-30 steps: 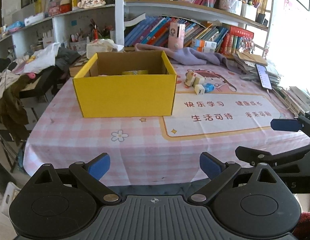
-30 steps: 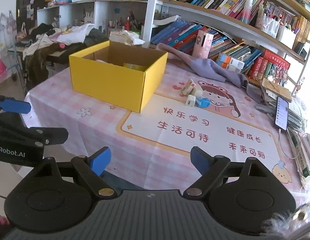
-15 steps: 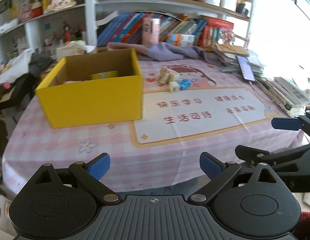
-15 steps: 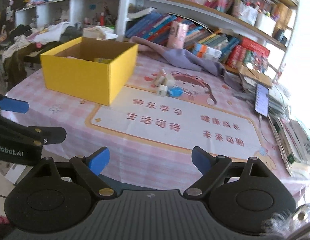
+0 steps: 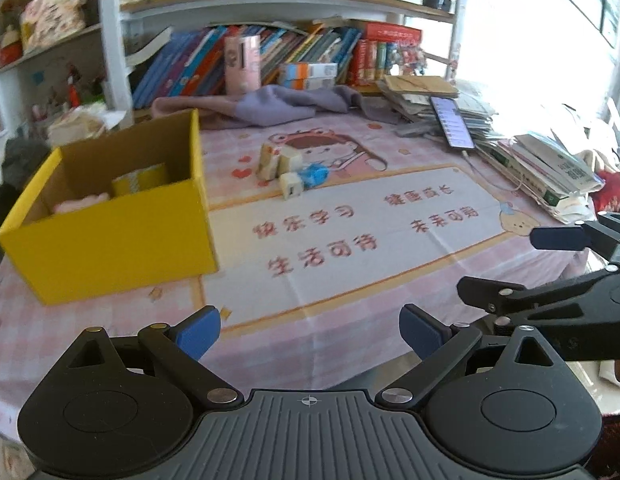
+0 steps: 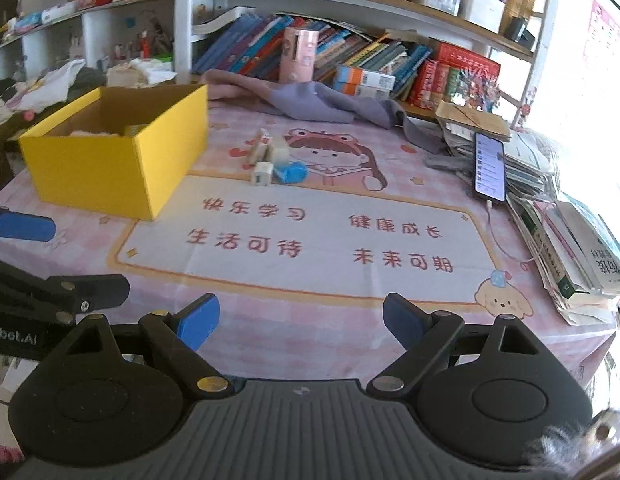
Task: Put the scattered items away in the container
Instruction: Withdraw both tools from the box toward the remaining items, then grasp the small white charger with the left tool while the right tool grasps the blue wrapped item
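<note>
A yellow cardboard box (image 5: 110,236) (image 6: 106,172) stands open on the left of the table, with a yellow item (image 5: 140,178) and a pale pink item (image 5: 80,204) inside. A small cluster of beige blocks (image 5: 276,162) (image 6: 268,152), a white cube (image 5: 290,190) (image 6: 262,172) and a blue piece (image 5: 315,174) (image 6: 294,172) lies right of the box on the cartoon mat. My left gripper (image 5: 310,330) is open and empty above the near table edge. My right gripper (image 6: 300,322) is open and empty, well short of the cluster; it also shows in the left wrist view (image 5: 509,264).
A purple cloth (image 6: 310,102) lies at the back. A phone (image 6: 489,166) on a cable rests on stacked books (image 6: 569,240) at the right edge. A bookshelf (image 6: 349,56) lines the far side. A pink carton (image 6: 298,54) stands behind the cloth.
Both grippers have swung right and moved closer to the table; the box has shifted left in both views and the block cluster sits nearer the centre. Both stay open.
</note>
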Available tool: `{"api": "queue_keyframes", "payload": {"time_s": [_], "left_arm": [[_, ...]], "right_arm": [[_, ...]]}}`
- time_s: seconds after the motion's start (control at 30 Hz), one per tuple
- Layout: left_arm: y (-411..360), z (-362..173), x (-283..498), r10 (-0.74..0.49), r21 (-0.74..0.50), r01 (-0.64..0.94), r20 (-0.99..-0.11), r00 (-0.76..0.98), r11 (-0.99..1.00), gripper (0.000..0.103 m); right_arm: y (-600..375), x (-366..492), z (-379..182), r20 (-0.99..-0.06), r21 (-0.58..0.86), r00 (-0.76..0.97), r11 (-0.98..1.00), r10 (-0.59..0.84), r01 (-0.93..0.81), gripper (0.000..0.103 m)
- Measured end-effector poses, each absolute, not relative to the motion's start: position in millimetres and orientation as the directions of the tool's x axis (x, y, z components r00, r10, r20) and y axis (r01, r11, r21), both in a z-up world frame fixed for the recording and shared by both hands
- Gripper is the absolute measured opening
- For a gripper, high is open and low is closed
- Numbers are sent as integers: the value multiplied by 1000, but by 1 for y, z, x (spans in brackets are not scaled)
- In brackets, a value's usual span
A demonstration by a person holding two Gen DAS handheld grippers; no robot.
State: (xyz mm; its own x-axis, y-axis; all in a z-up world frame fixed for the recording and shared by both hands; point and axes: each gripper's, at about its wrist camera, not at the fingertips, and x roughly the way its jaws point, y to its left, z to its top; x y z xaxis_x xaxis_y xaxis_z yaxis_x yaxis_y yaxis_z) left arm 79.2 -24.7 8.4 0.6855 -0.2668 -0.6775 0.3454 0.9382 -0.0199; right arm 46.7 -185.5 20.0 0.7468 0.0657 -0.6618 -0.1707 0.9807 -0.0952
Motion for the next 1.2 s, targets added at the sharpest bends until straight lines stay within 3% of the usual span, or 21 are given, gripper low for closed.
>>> {"api": "queue_keyframes", "payload": {"time_s": [0.2, 0.53, 1.03, 1.2], "left_arm": [[-53, 8, 100, -285, 36, 405, -653, 702, 914, 98], [-86, -4, 160, -291, 9, 409, -688, 664, 912, 98], [-115, -8, 235, -143, 42, 246, -715, 684, 968, 97], [-117, -20, 265, -109, 30, 194, -737, 667, 981, 75]], "right_arm": [[-206, 76, 17, -658, -69, 751, 989, 53, -131, 88], [-238, 142, 8, -687, -50, 725, 990, 59, -128, 87], [-269, 251, -1, -696, 36, 689, 968, 203, -249, 86], [-266, 286, -7, -687, 79, 668, 943, 286, -322, 84]]}}
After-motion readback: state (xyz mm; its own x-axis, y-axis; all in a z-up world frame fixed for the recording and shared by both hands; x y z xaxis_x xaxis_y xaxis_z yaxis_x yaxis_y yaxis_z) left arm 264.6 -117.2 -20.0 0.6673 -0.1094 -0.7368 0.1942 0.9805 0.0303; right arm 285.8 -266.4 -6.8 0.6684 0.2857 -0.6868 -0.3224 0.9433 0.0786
